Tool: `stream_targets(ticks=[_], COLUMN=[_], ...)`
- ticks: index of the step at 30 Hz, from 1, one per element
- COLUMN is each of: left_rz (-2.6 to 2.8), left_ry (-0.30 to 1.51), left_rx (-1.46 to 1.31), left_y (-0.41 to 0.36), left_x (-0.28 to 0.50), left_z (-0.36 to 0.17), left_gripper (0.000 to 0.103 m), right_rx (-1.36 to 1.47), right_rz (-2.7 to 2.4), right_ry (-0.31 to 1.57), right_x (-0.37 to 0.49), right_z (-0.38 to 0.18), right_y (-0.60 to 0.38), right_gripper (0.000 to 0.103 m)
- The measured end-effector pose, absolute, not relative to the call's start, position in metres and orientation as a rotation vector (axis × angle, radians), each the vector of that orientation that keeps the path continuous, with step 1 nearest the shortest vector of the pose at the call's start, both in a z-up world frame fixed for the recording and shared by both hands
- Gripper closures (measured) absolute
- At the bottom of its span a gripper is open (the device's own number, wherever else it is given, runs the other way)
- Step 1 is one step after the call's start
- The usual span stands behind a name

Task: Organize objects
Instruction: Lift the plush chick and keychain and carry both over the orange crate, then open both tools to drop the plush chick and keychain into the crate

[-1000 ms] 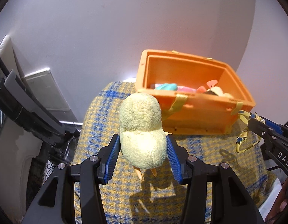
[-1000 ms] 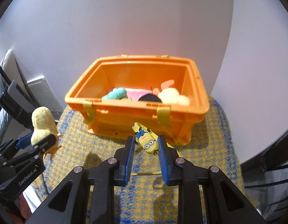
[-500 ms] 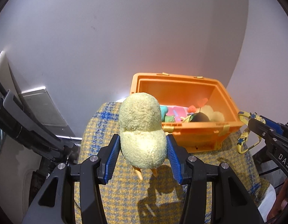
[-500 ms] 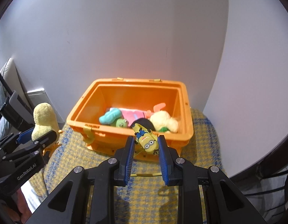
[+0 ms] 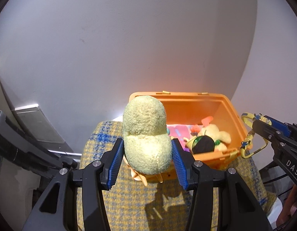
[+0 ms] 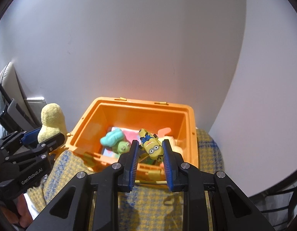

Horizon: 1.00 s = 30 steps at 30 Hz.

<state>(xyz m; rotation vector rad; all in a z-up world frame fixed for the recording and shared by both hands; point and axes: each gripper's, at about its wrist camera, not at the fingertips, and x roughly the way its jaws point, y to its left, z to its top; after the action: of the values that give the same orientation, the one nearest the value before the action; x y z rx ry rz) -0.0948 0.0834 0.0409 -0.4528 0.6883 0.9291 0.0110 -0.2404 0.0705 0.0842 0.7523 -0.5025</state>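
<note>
Left gripper (image 5: 146, 160) clamped on yellow plush chick (image 5: 146, 134), held above checked cloth (image 5: 129, 202), orange bin (image 5: 187, 98) just ahead-right. Right gripper (image 6: 150, 160) pinching minion keychain (image 6: 150, 144) between blue pads, over the bin's near edge; teal plush (image 6: 112, 137) inside, ahead-left.

Fuzzy pale-yellow plush chick (image 5: 146, 134), upright, orange feet dangling, clamped in left gripper (image 5: 147, 158) near the bin's left end. Yellow minion carabiner (image 6: 151, 146), tilted, pinched in right gripper (image 6: 150, 158) above the bin. Open orange bin (image 6: 188, 132) holds a teal toy (image 6: 112, 138), pink item, cream plush.
</note>
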Motion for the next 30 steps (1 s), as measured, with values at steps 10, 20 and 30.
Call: stream_targets(ticks=[10,20,30], left_rz=[0.872,0.809,0.796], left_ry=[0.719,0.757,0.790], left_rx=[-0.443,-0.437,-0.439], left_y=[0.114,0.135,0.142], left_x=[-0.067,-0.042,-0.030], left_z=[0.034,0.019,0.004], left_gripper=[0.054,0.054,0.051], right_rx=[0.113,0.128,0.177], right_rz=[-0.502,-0.488,-0.463], right_ry=[0.777,0.809,0.855], right_x=[0.039,0.056,0.072], right_z=[0.064,0.054,0.036], right_y=[-0.270,-0.288,-0.309], right_gripper=[0.078,0.078,0.078])
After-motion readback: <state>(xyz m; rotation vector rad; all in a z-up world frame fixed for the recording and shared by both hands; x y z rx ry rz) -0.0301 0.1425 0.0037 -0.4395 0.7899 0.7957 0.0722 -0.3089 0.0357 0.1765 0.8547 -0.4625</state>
